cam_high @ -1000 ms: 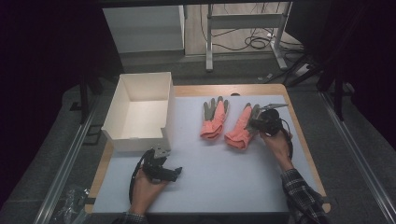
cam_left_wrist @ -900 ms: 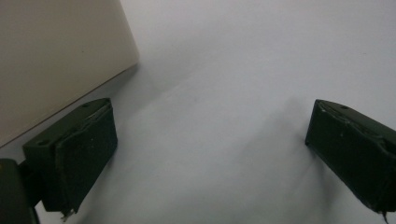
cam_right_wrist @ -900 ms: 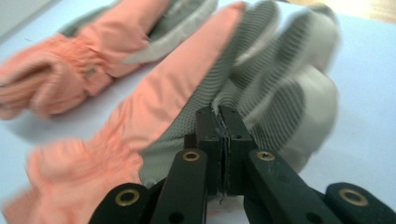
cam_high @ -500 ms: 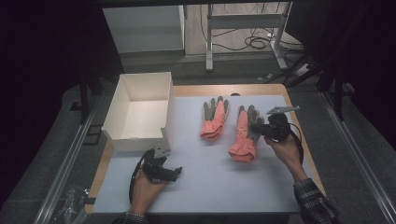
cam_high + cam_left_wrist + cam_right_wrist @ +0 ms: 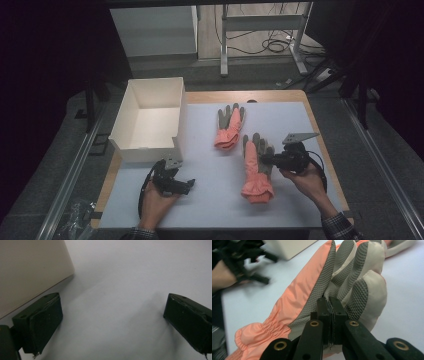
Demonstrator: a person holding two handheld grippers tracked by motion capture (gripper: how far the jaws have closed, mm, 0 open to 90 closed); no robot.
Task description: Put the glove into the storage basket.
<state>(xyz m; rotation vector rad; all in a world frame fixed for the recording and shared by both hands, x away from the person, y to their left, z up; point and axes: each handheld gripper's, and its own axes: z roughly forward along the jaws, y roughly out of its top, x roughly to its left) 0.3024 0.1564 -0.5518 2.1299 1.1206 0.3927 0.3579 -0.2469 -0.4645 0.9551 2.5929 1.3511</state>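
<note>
Glove (image 5: 317,290) — pinched tight in right gripper (image 5: 329,305); left gripper (image 5: 112,322) gapes wide.

Left claw (image 5: 187,185) rests with jaws wide apart; right claw (image 5: 264,160) is pinched closed.

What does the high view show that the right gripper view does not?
High view alone: the second orange-and-grey glove lying whole, and the open white box's inside. Right gripper view alone: the right gripper shut on the near orange-and-grey glove's textured grey palm. Both: that glove, the white tabletop and the person's left hand.
</note>
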